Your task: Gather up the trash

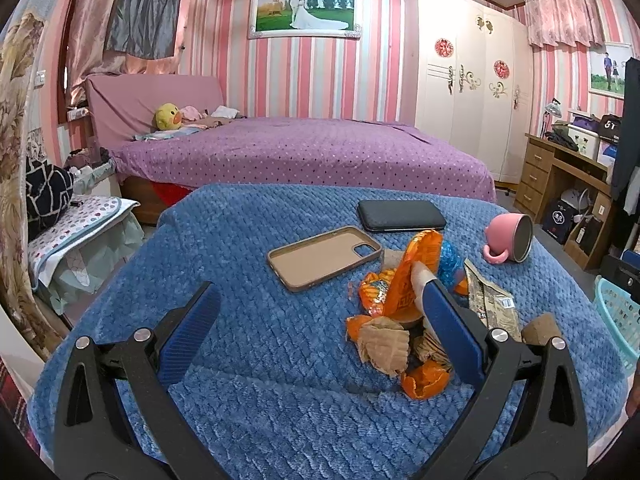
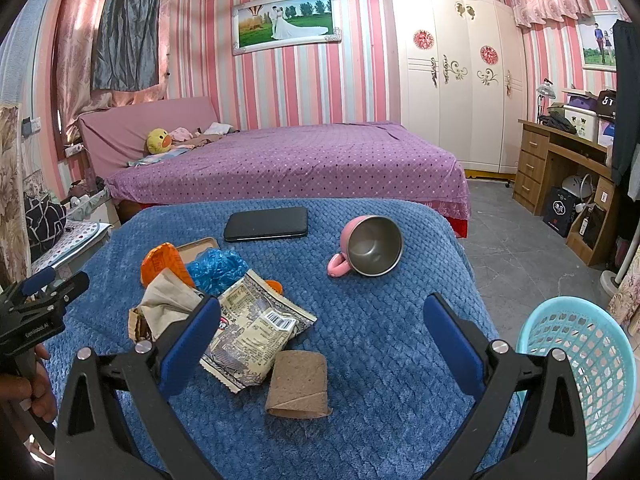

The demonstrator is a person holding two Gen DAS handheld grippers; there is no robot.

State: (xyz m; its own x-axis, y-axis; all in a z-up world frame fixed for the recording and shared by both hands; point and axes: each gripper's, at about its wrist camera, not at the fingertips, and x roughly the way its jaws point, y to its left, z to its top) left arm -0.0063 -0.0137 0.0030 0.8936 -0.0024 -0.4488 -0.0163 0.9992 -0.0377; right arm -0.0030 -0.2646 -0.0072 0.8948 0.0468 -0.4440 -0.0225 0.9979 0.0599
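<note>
Over the blue blanket: both grippers hang above a table draped in a blue quilted blanket (image 2: 380, 340), angled down toward it.
Left gripper (image 1: 320, 312): jaws spread wide, holding nothing; its right finger (image 1: 452, 332) lies across the trash pile, the left finger over bare blanket.
Right gripper (image 2: 320, 324): jaws spread wide, nothing between them but blanket and the cardboard tube; its left finger (image 2: 188, 340) overlaps the edge of the printed wrapper.
Hand: in the right wrist view a hand (image 2: 28, 392) grips the left gripper's handle at the left edge, low beside the table.
Trash pile: orange wrapper (image 1: 404, 280), crumpled brown paper (image 1: 384, 344), blue plastic wad (image 2: 216, 266) and a printed wrapper (image 2: 256, 328), heaped together on the blanket.
Cardboard tube (image 2: 298, 384): flattened, lying just beside the printed wrapper.
Basket (image 2: 588, 368): turquoise, at the table's right side, below its edge.
Other items: pink mug (image 2: 368, 246) on its side, phone case (image 1: 324, 256), black phone (image 1: 400, 216).
</note>
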